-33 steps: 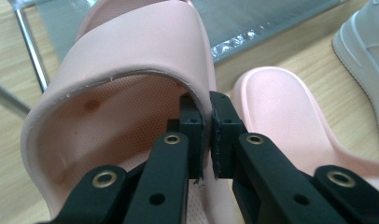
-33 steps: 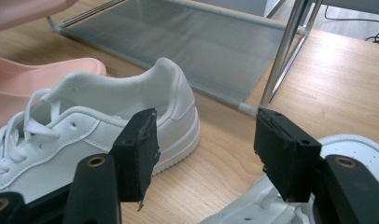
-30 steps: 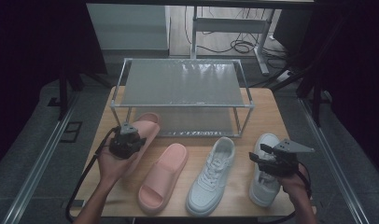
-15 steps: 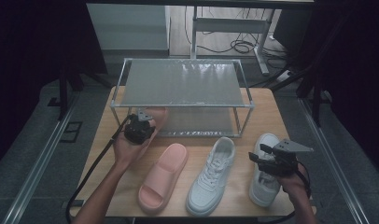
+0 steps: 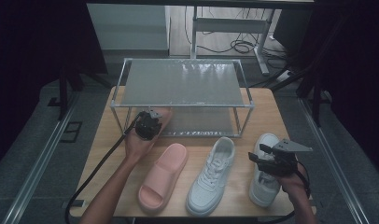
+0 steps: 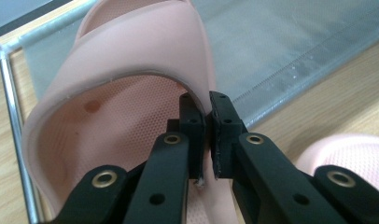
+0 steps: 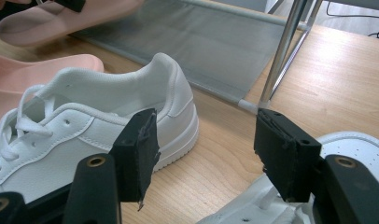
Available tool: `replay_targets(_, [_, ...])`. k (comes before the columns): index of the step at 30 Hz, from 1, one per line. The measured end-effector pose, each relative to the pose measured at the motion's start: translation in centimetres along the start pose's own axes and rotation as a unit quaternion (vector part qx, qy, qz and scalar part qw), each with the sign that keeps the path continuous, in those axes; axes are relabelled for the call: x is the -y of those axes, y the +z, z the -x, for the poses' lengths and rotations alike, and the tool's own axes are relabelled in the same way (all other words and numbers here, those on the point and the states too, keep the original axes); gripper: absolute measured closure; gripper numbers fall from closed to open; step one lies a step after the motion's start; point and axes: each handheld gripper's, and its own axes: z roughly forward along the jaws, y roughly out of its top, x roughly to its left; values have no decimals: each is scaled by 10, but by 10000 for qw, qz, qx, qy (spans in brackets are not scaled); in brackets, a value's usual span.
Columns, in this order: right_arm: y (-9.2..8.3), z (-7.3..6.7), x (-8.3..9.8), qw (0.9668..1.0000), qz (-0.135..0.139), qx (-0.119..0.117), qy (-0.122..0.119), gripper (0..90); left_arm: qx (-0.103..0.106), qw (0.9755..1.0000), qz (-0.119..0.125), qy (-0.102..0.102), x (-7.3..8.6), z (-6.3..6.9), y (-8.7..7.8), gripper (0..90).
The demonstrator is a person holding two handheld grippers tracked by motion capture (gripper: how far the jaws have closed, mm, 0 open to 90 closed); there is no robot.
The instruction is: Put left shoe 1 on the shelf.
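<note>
High view: left gripper (image 5: 148, 125) has carried pink slipper (image 5: 160, 115) from table's left edge to shoe rack (image 5: 183, 84) lower shelf; placement imminent.
Left gripper view: jaws clamp slipper strap.
Right gripper view: right gripper (image 7: 204, 154) jaws wide, empty, above white sneaker (image 7: 351, 154).

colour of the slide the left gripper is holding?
Pink slide; clearest in the left gripper view.

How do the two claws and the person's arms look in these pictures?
Both claws, the left claw and the right claw, are black, with flat rectangular pads on slotted arms fixed by brass-coloured rivets. A black cable trails from the left one. The right one carries a grey three-cornered plate on top. The forearms are bare; no sleeves show.
</note>
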Motion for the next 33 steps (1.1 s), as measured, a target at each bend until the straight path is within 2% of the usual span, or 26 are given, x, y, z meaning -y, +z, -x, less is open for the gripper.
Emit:
replay_targets(6, [0, 0, 0, 10000, 2, 3, 3, 401, -102, 9999, 123, 43, -1, 4, 6, 860])
replay_targets(9, [0, -1, 0, 10000, 14, -4, -6, 401, -43, 9999, 145, -13, 0, 6, 7, 859])
replay_targets(15, [0, 0, 0, 10000, 21, 8, 0, 401, 33, 10000, 33, -43, 3, 9, 15, 858])
replay_targets(16, [-1, 0, 0, 10000, 23, 10, 0, 401, 26, 10000, -37, 22, 3, 9, 17, 858])
replay_targets(25, [0, 0, 0, 10000, 5, 5, -7, 401, 2, 9999, -156, 48, 5, 8, 25, 849])
replay_targets(27, [0, 0, 0, 10000, 5, 9, -5, 402, -11, 9999, -148, 47, 5, 8, 23, 804])
replay_targets(30, [-1, 0, 0, 10000, 20, 14, -5, 401, -49, 9999, -110, 62, 5, 9, 15, 678])
replay_targets(33, [-2, 0, 0, 10000, 36, 15, -8, 401, 70, 9999, -9, -95, 10, 8, 4, 623])
